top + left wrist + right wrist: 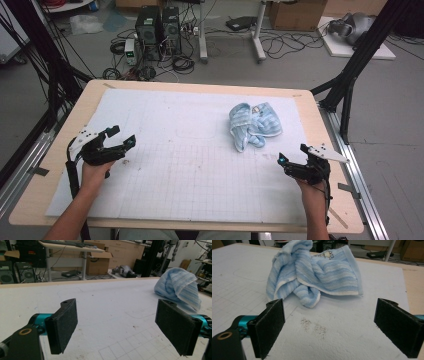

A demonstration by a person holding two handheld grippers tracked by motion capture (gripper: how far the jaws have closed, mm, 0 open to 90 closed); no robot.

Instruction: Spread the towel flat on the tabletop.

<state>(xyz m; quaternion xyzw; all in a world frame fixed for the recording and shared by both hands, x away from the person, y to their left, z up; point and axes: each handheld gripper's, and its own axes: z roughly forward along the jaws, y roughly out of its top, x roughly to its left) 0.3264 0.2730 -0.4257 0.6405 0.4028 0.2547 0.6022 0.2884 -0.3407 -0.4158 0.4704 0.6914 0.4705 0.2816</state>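
So it's a light wooden table (325, 150) with rounded corners, and nearly the whole top is covered by a white foam-looking mat (190, 170) with a faint pencil grid drawn over it. The wood only peeks out as a border around the mat. On the mat, far right, there's a crumpled light-blue striped towel (252, 125) with white trim, bunched up in a heap. Just near of it the mat has a small patch of dark specks (314, 327), and there's another little smudge (126, 161) over on the near left.

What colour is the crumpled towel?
The towel is light blue with paler stripes and white edging, clearest in the right gripper view.
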